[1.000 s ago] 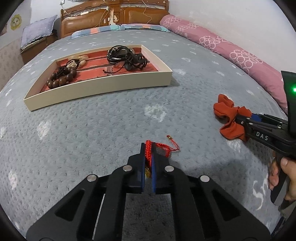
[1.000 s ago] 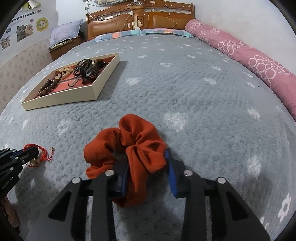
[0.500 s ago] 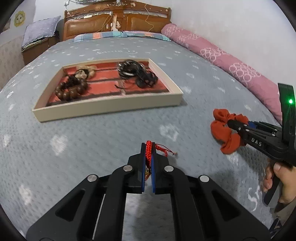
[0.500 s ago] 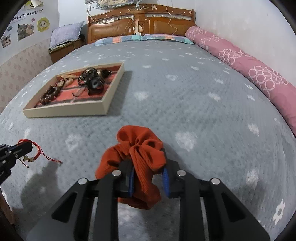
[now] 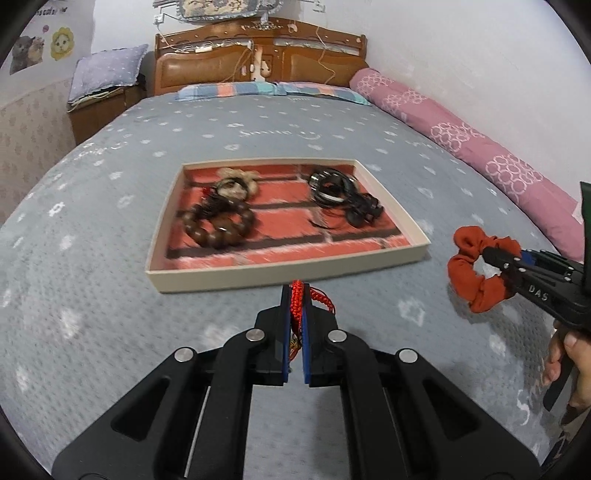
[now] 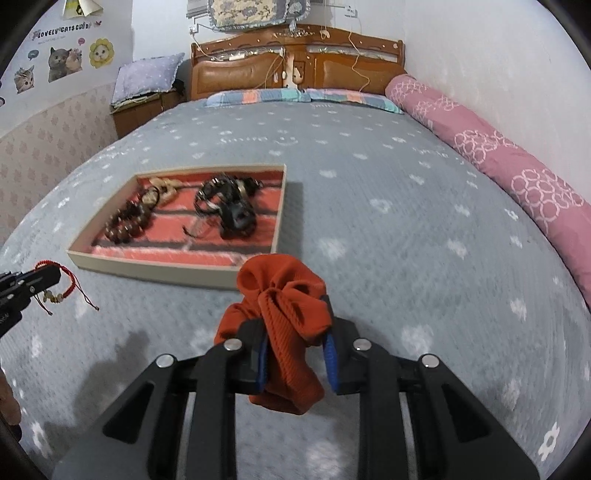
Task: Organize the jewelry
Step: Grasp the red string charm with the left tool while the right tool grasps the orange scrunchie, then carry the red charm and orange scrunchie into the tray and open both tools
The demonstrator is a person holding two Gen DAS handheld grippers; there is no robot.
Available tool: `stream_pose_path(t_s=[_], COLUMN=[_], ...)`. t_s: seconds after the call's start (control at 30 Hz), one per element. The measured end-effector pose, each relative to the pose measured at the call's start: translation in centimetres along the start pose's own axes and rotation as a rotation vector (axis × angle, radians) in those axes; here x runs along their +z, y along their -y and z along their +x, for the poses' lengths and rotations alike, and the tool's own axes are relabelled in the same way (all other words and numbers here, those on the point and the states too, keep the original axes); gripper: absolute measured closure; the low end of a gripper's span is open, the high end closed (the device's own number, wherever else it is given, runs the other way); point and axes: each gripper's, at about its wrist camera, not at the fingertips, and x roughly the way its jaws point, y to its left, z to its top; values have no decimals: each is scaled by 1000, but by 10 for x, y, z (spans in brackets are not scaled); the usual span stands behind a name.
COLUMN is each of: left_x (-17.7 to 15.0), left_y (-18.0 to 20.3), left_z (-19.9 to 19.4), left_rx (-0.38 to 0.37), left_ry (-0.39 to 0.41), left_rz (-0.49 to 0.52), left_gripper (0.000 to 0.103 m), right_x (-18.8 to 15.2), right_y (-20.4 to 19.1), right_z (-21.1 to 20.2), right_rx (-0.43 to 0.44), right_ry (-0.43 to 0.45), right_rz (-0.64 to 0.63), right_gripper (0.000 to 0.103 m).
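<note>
The left gripper (image 5: 295, 295) is clamped on the red cord bracelet (image 5: 296, 302); the right gripper (image 6: 295, 332) is clamped on the rust scrunchie (image 6: 284, 314). Both items are clear of the bedspread (image 5: 92, 314). Since one second ago, both tools have advanced from the bed's near edge toward the tray (image 5: 288, 271), which now appears closer in both views. Judgement: transport is nearly complete; release into the tray follows. The wooden bead bracelet (image 5: 218, 225) and black cords (image 5: 343, 199) already occupy it. Legible text: "DAS" on the right gripper; "LOVELY CATS" on the wall sticker (image 6: 61, 31).
</note>
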Motion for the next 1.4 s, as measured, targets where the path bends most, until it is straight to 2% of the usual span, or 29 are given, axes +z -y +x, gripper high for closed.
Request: stream_pose_path(t_s=[0.37,0.77,1.07,1.4], left_x=[34,71,61,47], left_y=[-44,-73,-84,-86], left_z=[7,55,108,123], left_rx=[34,57,72,91], left_ry=[25,14,-51,-70], left_rz=[-45,-56,-91,-85], left_gripper=[100,100,100,100], right_x=[44,71,70,51], right_y=[-39,-66,-72,-65], right_z=[0,41,81,107], right_rx=[23,56,58,41], right_ry=[49,38,11,-29], right_rz=[-21,-3,32,42], right_gripper=[79,79,79,78])
